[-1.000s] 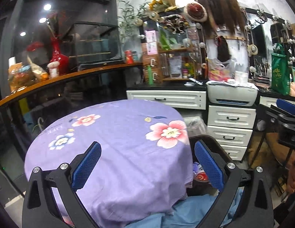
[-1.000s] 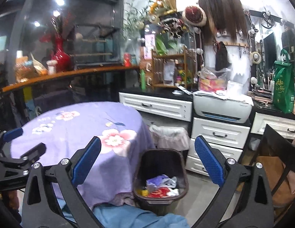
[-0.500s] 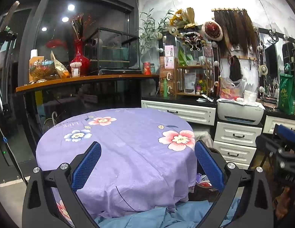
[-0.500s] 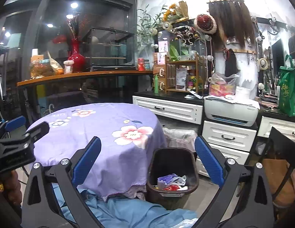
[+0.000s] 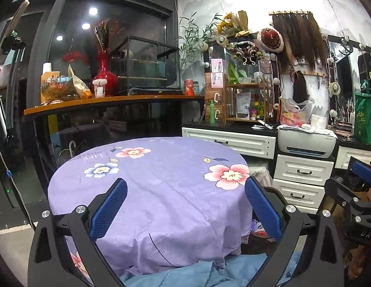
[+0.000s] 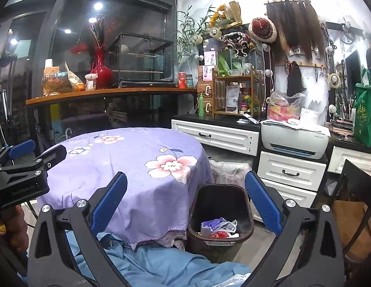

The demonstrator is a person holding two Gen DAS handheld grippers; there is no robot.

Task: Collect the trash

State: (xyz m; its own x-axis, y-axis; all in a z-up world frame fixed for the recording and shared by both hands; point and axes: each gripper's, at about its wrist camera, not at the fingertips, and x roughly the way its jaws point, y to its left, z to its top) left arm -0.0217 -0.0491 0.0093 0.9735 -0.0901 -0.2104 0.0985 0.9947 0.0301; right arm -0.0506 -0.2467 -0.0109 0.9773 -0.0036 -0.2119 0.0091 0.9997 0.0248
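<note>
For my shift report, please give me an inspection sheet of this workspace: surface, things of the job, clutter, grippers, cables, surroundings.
Surface: round table under a purple flowered tablecloth; nothing seen lying on it.
Job's things: dark trash bin on the floor right of the table, crumpled trash at its bottom; a lined second bin behind it.
Clutter: blue cloth bunched below the table's near edge.
Grippers: left gripper open, empty; right gripper open, empty.
Cables: thin cable hanging at far left.
Surroundings: white drawers, printer, red vase on the wooden shelf.
</note>
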